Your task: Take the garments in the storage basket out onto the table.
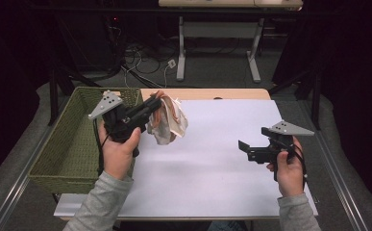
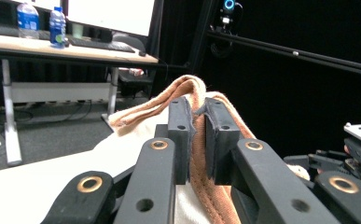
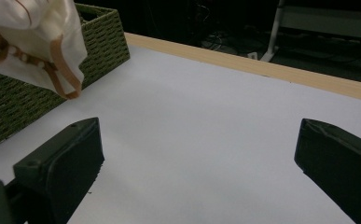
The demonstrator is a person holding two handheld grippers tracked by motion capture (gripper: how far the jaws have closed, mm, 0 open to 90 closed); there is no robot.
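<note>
A cream cloth with tan-orange trim (image 1: pixel 169 120) hangs in the air over the left part of the white table (image 1: pixel 212 159), just right of the basket. My left gripper (image 1: pixel 155 102) is shut on its trim; in the left gripper view the pads (image 2: pixel 180 126) pinch the orange band of the cloth (image 2: pixel 201 186). The cloth (image 3: pixel 33 42) hangs bunched at the upper left of the right gripper view. My right gripper (image 1: pixel 243 149) is held above the table's right side, open, with nothing between its jaws (image 3: pixel 197 163).
A green woven basket (image 1: pixel 63 144) stands at the table's left edge, its wall (image 3: pixel 10 102) close to the hanging cloth. A wooden strip (image 1: pixel 207 93) runs along the table's far edge. Beyond it stands a desk with white legs (image 1: pixel 180 48) and floor cables.
</note>
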